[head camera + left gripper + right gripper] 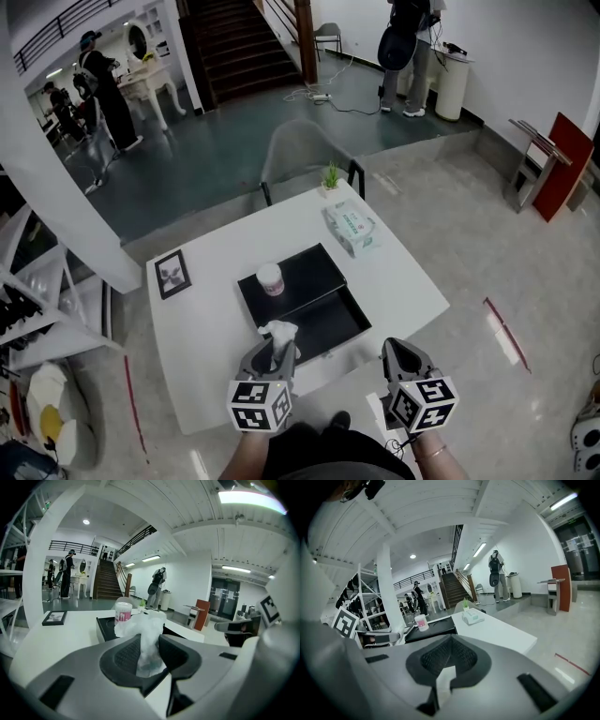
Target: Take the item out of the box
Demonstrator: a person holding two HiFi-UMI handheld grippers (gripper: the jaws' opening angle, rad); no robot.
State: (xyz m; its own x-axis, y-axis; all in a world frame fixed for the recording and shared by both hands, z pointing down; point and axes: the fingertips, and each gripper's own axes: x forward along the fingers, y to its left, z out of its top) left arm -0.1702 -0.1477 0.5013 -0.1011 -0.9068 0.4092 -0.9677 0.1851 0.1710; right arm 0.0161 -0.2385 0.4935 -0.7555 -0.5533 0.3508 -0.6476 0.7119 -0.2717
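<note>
- i am keeping the left gripper [274, 354] at the box's near left corner. its jaws are clamping on the item [279, 332], a crumpled white wad that looks like thin wrap or tissue.
- the item is standing up out of those jaws. its long axis is running from the fingers up and away toward the box [330, 324], and its loose top is hanging about over the box's near left rim.
- the right gripper [401, 352] is hovering off the box's near right corner, past the table [403, 272] edge. its jaws are pressing together with nothing between them.
- so the left hand is doing the carrying. since the wad is lying on the box side of the fingers, i am judging that a pull up and back toward me is what takes it away from the box.
- the left gripper view is giving me what the head view cannot: the ribbed pads [126, 656] pinching the wad's lower end, with the upper part of the item [140, 627] flaring wide above them and hiding part of the box [104, 626] behind it.
- the head view is giving me the layout instead: the box is lying open in two black halves, with a pink-labelled cup [270, 278] sitting on the far half.
- the right gripper view is showing its own jaws closed and the box [433, 629] from the right side, but not the item.
- no view is telling me whether the wad's top is still brushing the box rim.
</note>
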